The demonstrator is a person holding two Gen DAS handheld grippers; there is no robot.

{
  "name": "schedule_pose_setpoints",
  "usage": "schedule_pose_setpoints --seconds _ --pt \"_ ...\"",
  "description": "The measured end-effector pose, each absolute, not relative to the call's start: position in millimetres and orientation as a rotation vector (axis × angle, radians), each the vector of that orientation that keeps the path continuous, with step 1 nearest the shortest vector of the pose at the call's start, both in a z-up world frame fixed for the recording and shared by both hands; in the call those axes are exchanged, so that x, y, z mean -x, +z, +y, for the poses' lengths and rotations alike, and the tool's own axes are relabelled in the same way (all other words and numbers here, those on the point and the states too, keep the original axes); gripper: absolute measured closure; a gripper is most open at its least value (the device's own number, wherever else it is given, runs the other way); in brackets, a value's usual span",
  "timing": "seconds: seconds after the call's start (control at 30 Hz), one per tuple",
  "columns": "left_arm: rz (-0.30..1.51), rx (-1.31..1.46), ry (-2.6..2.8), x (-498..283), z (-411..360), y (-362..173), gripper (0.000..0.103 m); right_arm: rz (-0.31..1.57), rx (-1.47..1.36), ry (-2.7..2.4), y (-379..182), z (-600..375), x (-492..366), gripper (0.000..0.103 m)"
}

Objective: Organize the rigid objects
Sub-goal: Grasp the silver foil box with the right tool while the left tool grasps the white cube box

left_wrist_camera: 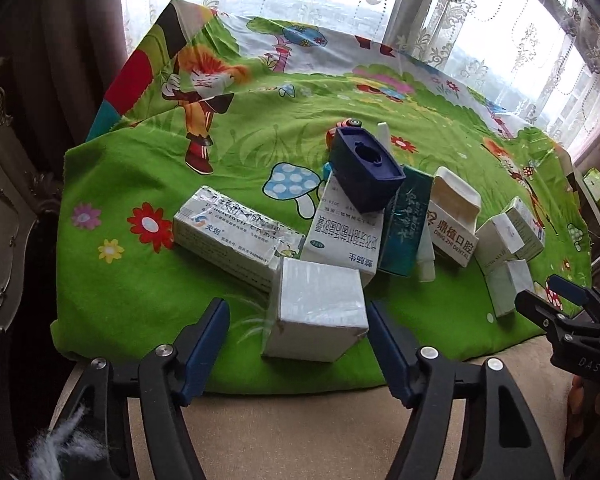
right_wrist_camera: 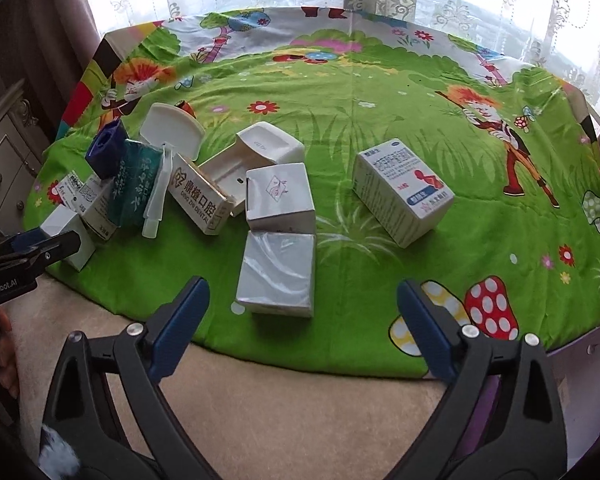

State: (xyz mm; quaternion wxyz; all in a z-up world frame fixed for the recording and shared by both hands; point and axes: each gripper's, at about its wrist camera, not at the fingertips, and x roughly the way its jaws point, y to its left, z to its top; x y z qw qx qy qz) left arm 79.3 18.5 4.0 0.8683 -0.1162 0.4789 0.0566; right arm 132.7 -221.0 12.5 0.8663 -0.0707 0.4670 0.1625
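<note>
Several small rigid boxes lie on a green cartoon cloth (left_wrist_camera: 132,280). In the left wrist view a plain white box (left_wrist_camera: 318,312) sits between the fingers of my left gripper (left_wrist_camera: 298,306); the pads stand apart from it, so the gripper is open. Behind it are a long white box (left_wrist_camera: 236,236), a navy box (left_wrist_camera: 364,168), a teal box (left_wrist_camera: 406,220) and a dental box (left_wrist_camera: 452,232). In the right wrist view my right gripper (right_wrist_camera: 302,286) is open around a film-wrapped white box (right_wrist_camera: 276,276). A white cube (right_wrist_camera: 280,196) sits just behind it.
A white medicine box with a red figure (right_wrist_camera: 404,192) stands alone to the right. A white plastic holder (right_wrist_camera: 268,152) and a lid (right_wrist_camera: 172,132) lie farther back. Beige surface (right_wrist_camera: 280,400) borders the cloth's near edge. A carved cabinet (left_wrist_camera: 0,200) is at left, lace curtains behind.
</note>
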Motion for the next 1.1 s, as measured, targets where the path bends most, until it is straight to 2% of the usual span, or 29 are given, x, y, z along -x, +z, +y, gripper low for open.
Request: schedule_pose_setpoints --seconds 0.03,0.1,0.2,0.27,1.1 --pt "1.013 0.245 0.119 -81 19 1 0.037 0.982 0.158 0.336 11 -218 -136 0.011" --pt "1.021 0.242 0.119 -83 19 -2 0.047 0.995 0.165 0.336 7 -214 -143 0.015" --pt "1.022 0.24 0.114 -84 18 -3 0.058 1.026 0.163 0.348 0 -210 -150 0.038" --pt "1.02 0.246 0.112 -84 19 -4 0.06 1.047 0.164 0.359 -4 -209 -150 0.058" --pt "0.848 0.298 0.028 -26 -24 27 0.06 0.922 0.081 0.308 35 -251 -67 0.059"
